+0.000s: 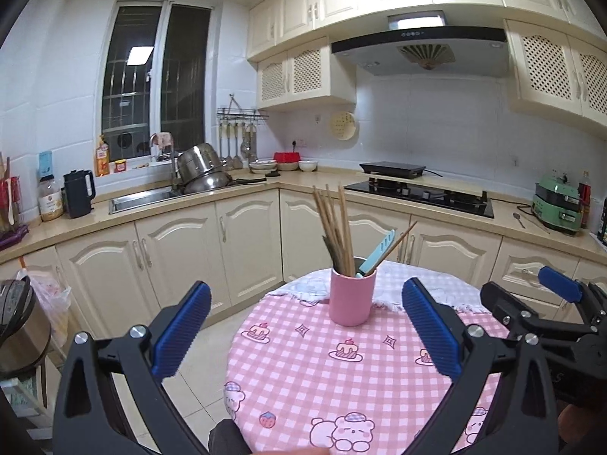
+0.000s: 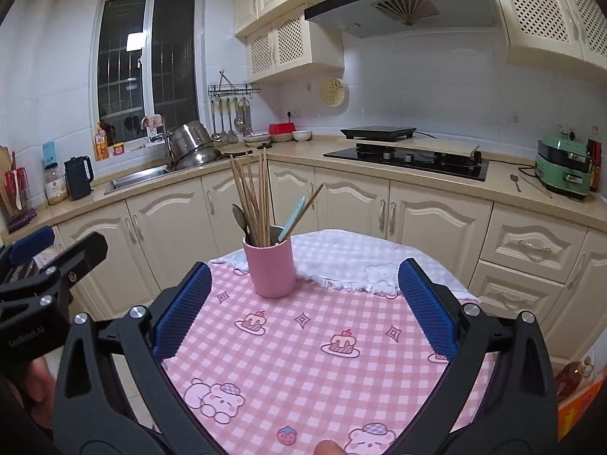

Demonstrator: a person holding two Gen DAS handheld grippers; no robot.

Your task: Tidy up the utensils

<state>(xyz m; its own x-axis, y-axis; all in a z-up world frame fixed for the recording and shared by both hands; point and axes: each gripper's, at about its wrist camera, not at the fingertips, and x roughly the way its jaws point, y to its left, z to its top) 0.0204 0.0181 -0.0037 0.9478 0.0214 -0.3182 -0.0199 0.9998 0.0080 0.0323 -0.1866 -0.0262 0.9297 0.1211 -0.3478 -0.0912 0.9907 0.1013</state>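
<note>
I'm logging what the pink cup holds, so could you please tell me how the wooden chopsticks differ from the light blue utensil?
The wooden chopsticks are several thin tan sticks; the light blue utensil is one flat, wider piece. The chopsticks rise much higher above the rim, and most stand nearly upright, while the blue utensil leans right. Both sit in the pink cup.

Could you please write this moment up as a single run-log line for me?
left gripper: open, empty | right gripper: open, empty | pink cup: upright on table, holds chopsticks, spoon, blue utensil | contact: none
</note>
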